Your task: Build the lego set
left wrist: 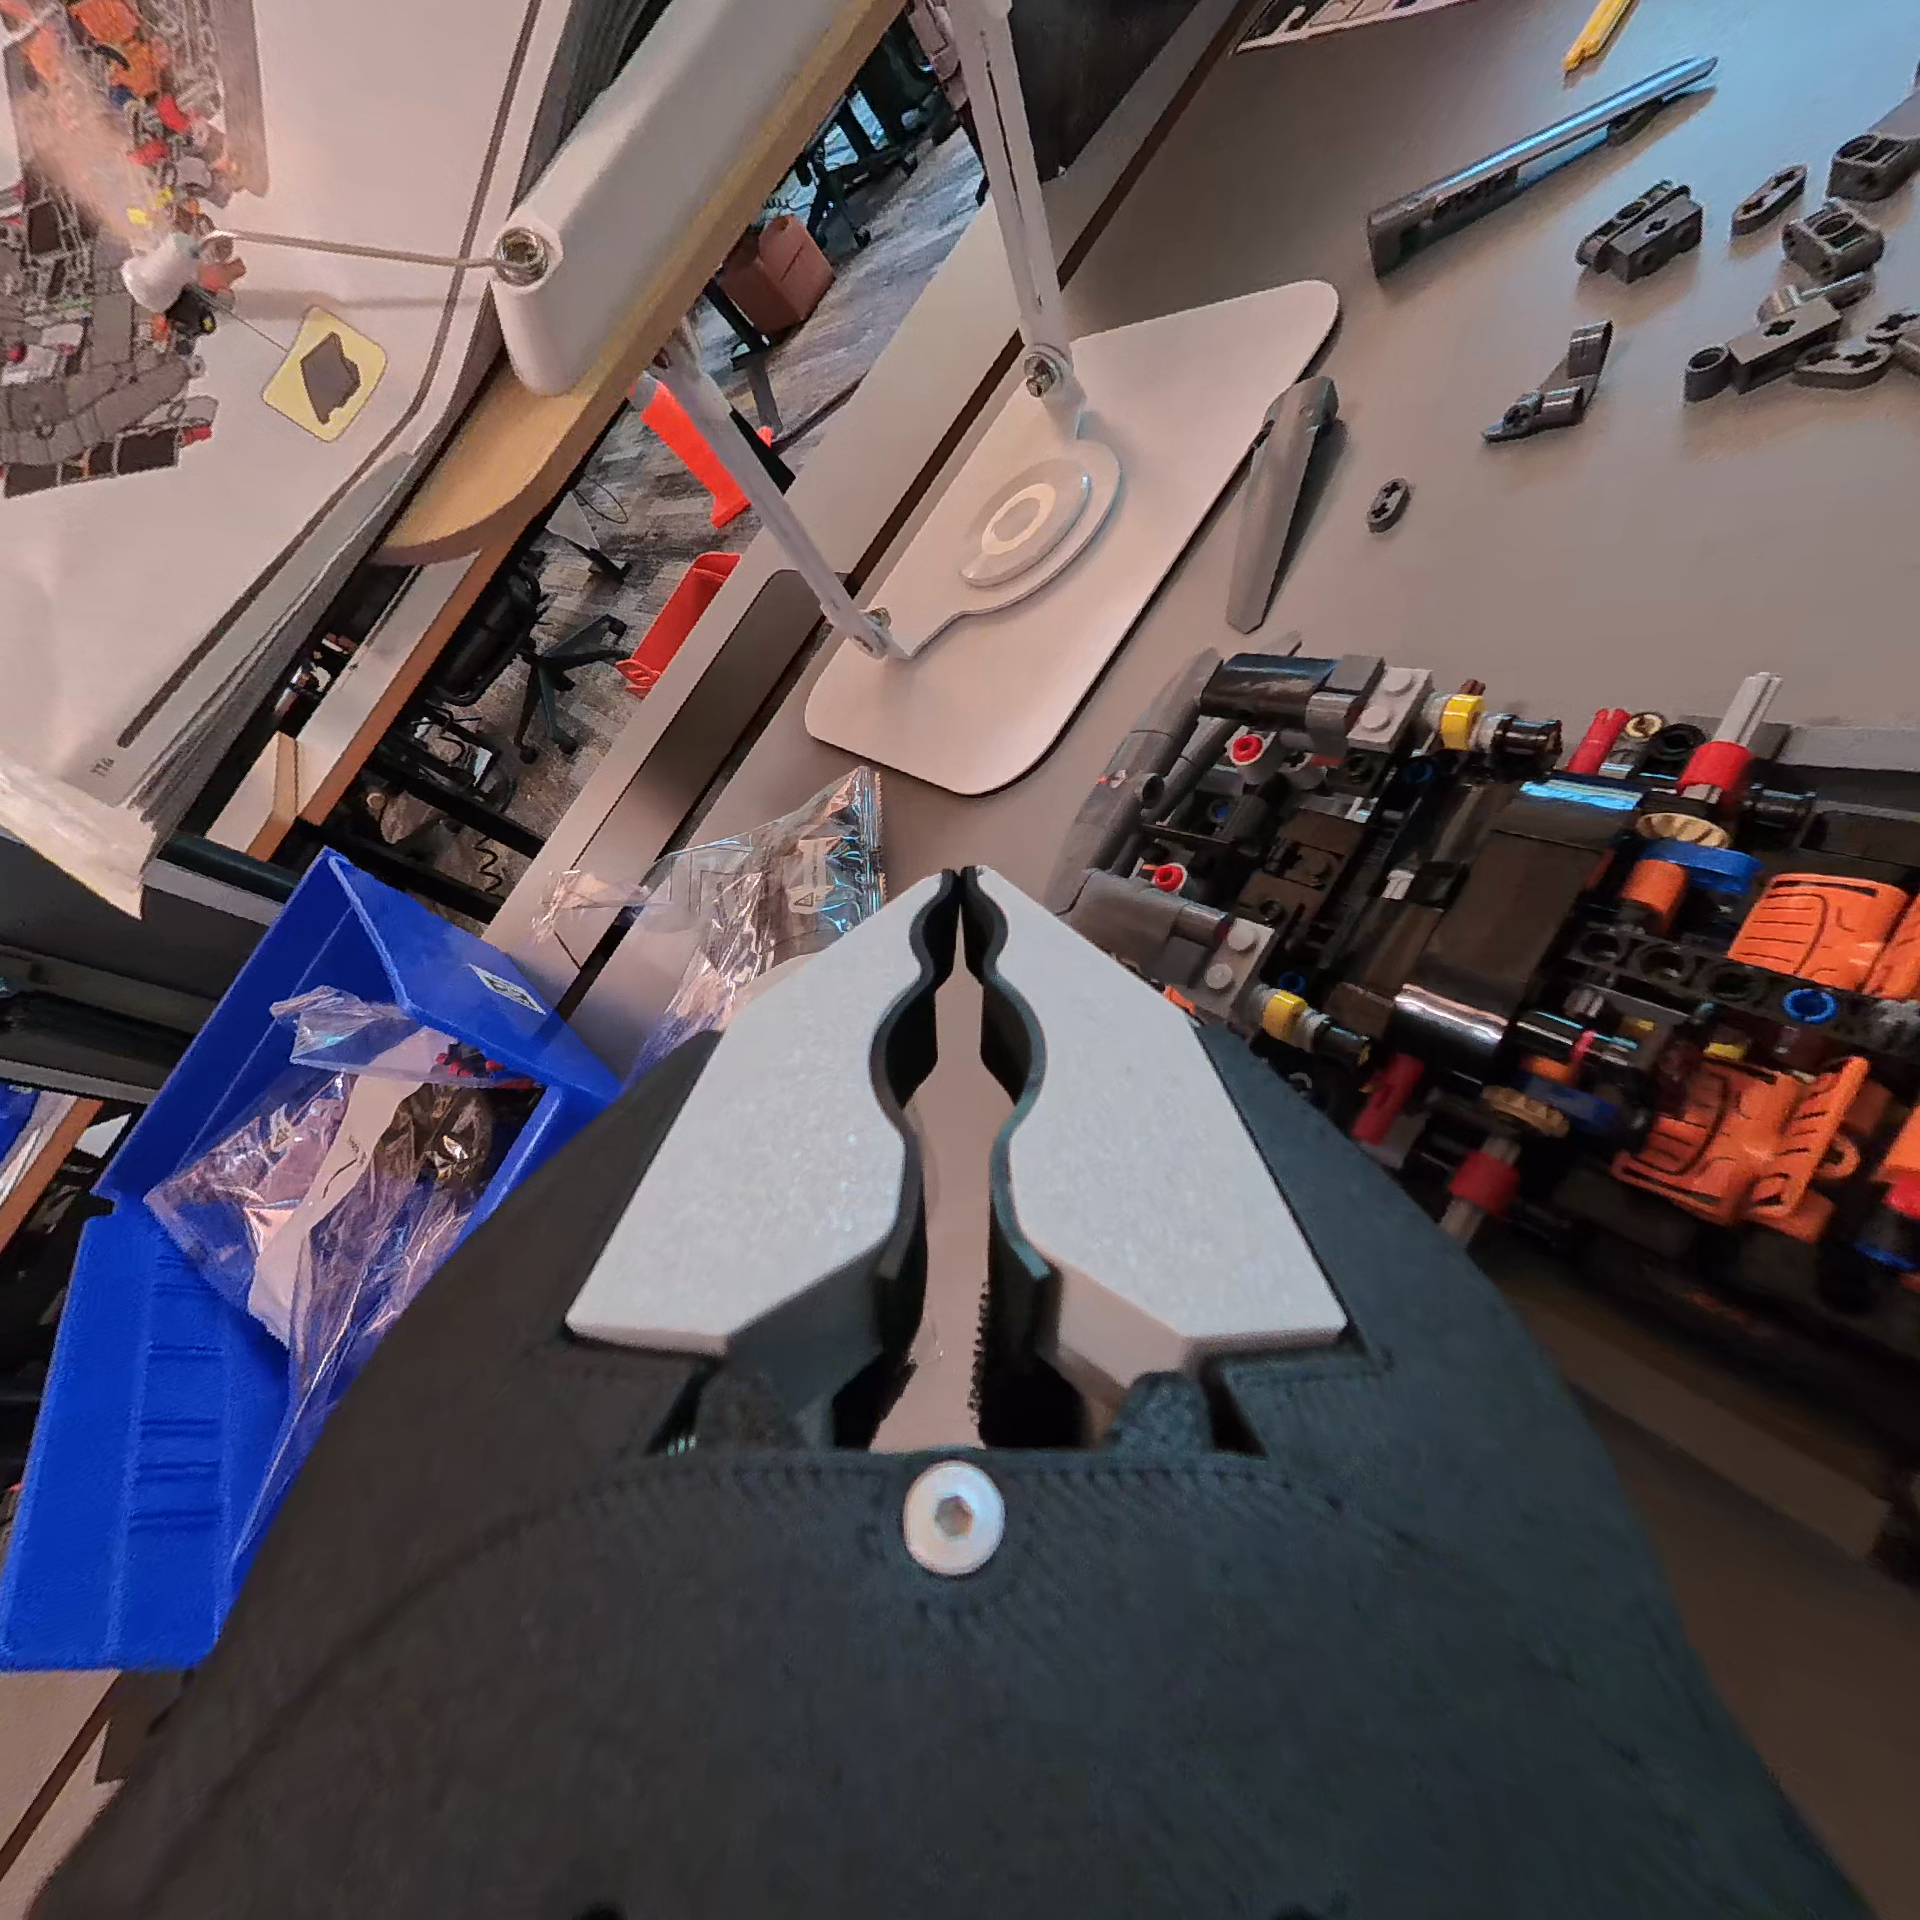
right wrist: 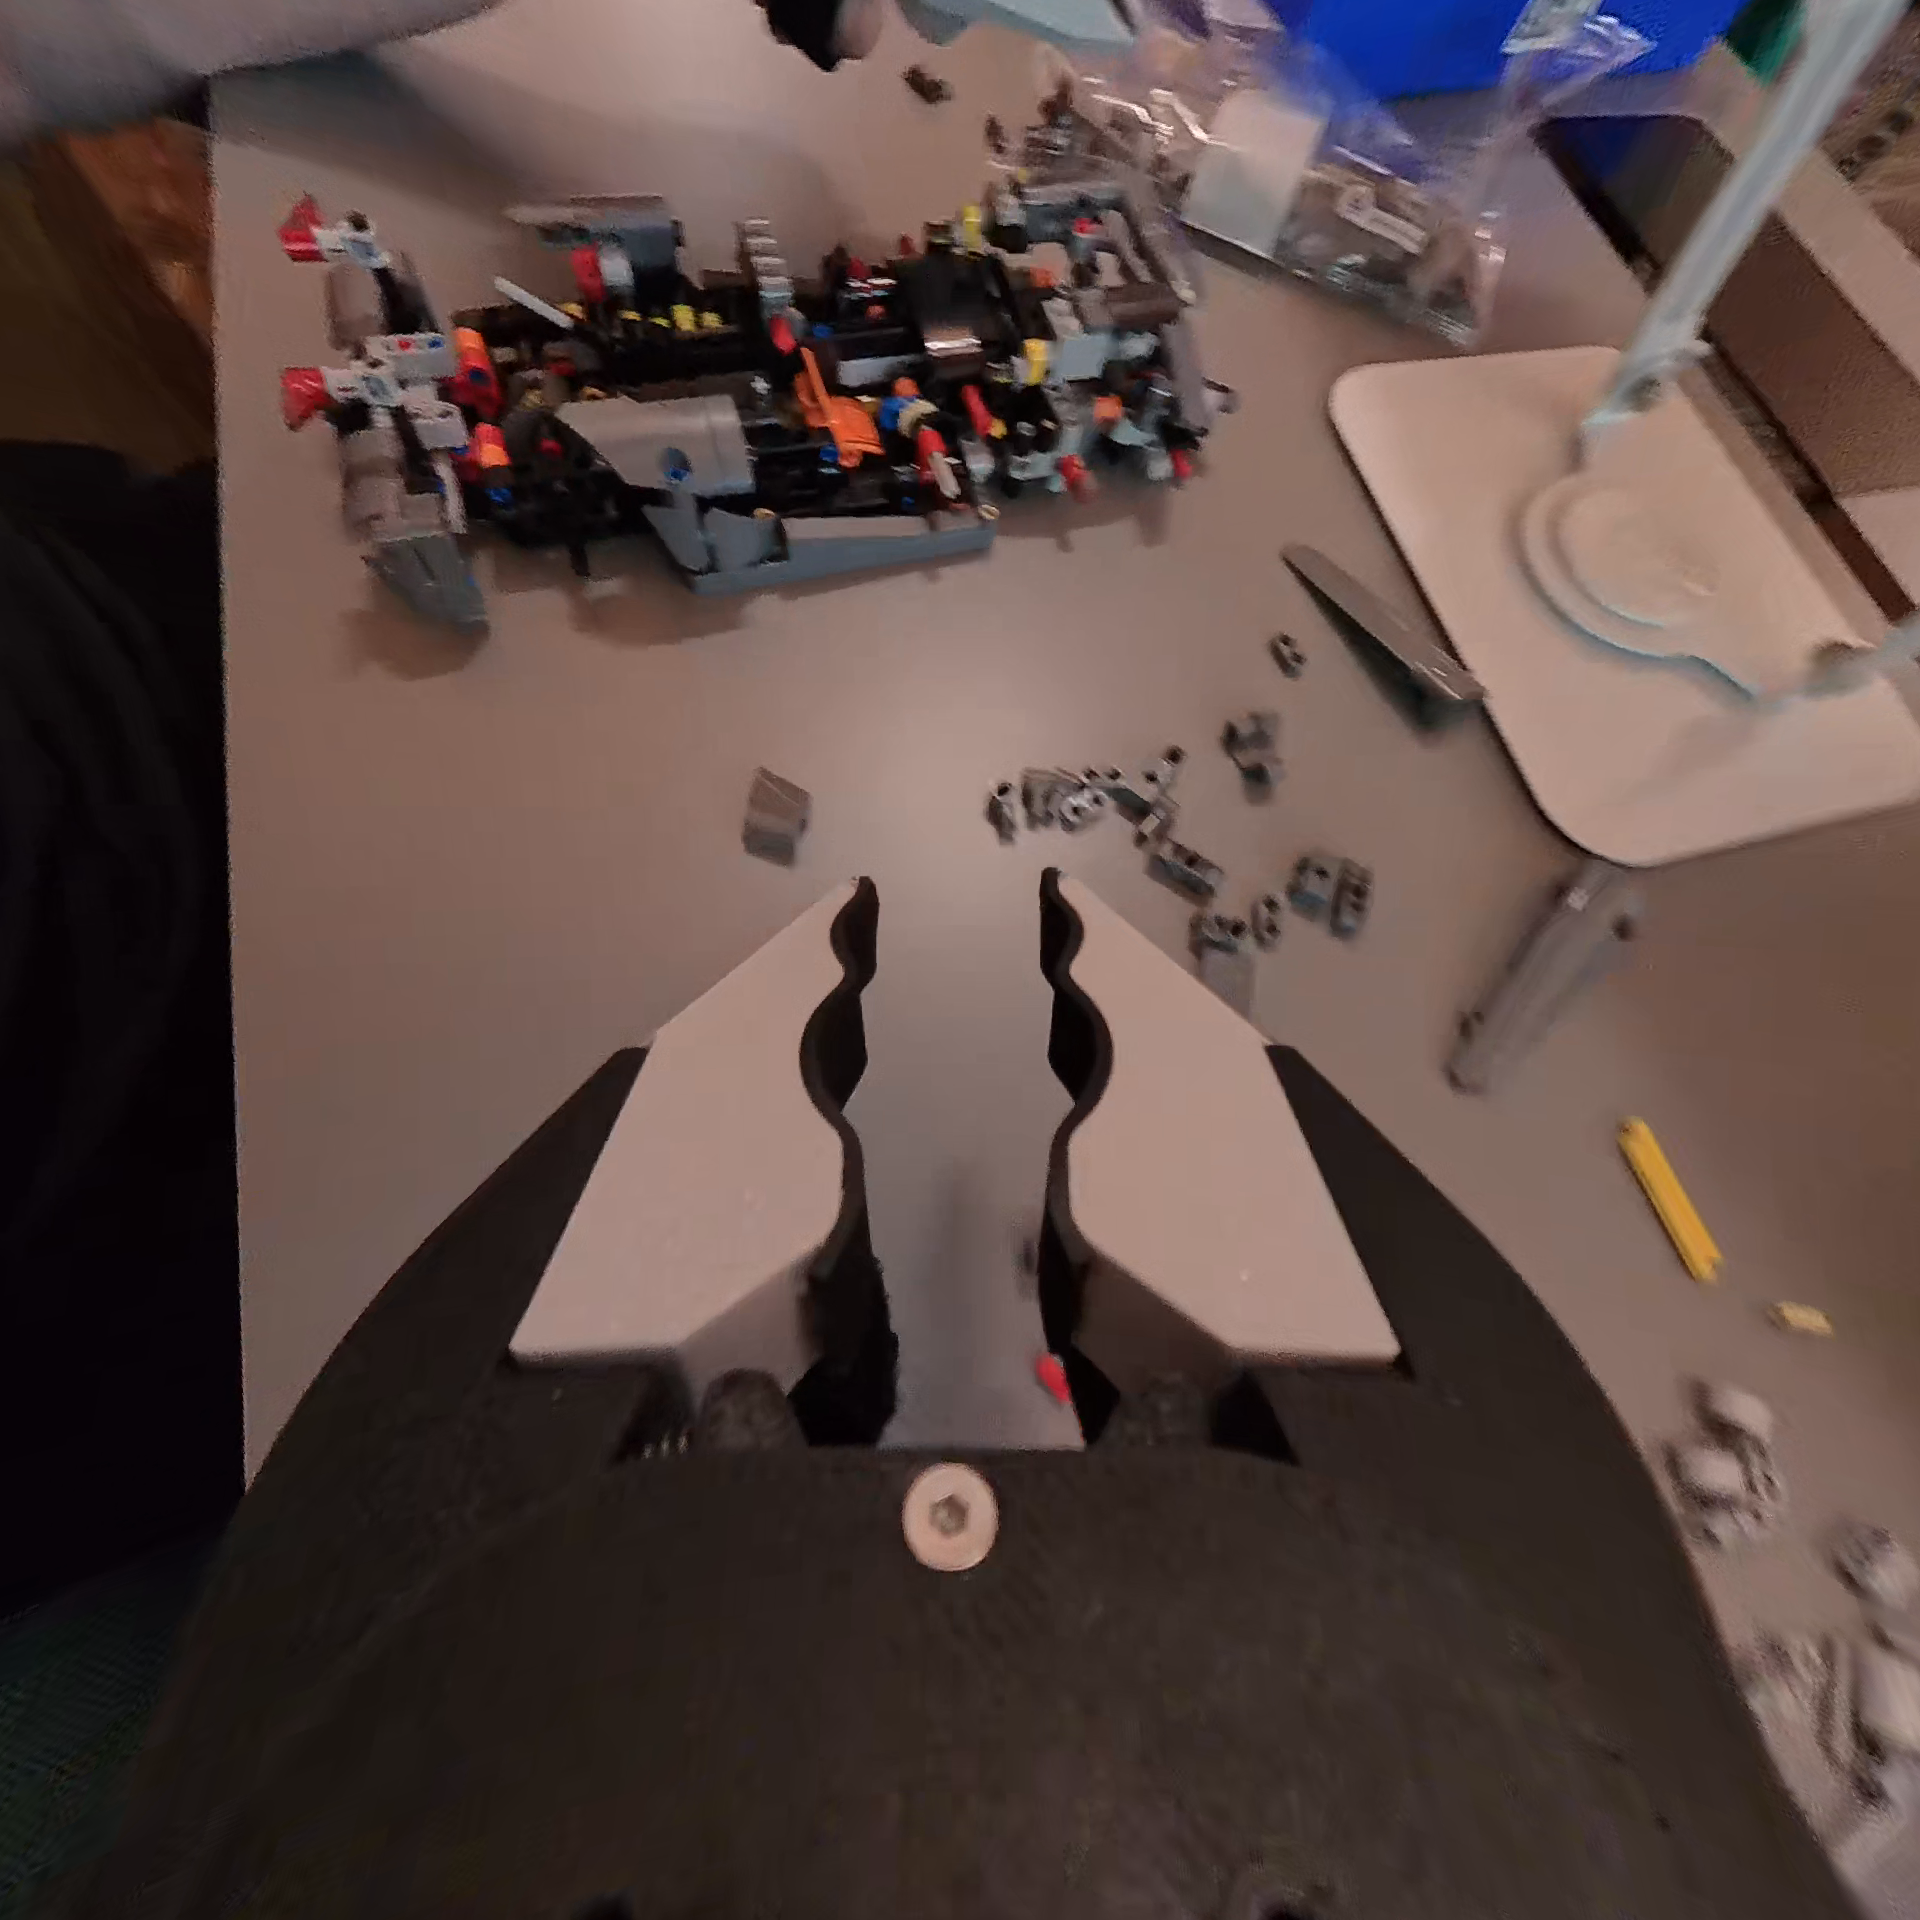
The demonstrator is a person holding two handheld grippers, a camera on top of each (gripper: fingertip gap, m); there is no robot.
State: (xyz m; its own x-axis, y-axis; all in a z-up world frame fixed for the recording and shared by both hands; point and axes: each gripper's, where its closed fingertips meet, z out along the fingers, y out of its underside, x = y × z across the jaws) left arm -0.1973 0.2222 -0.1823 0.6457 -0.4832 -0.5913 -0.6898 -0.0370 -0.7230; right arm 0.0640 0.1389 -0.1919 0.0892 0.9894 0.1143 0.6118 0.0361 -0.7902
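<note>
Two grippers are up off the grey surface (right wrist: 623, 727) and neither carries anything. Your left gripper (left wrist: 961, 878) has its fingers clenched tip to tip on air, hovering over the crumpled clear plastic bag (left wrist: 748, 883), with the black, grey and orange brick-built model chassis (left wrist: 1507, 935) just to its right. Drift right and the tips could knock pins off that model; drift left and you could snag the bag or the blue plastic bin (left wrist: 343, 1195).

Your right gripper (right wrist: 956, 883) has its fingers (right wrist: 1132, 1039) released, apart over bare surface. A small dark grey brick (right wrist: 776, 816) lies just ahead and left; the scattered small dark grey connector pieces (right wrist: 1174, 831) lie ahead and right. This view is smeared, so your aim could be off: a fast descent could scatter those light pieces or push them toward the white flat lamp base (right wrist: 1507, 623).
</note>
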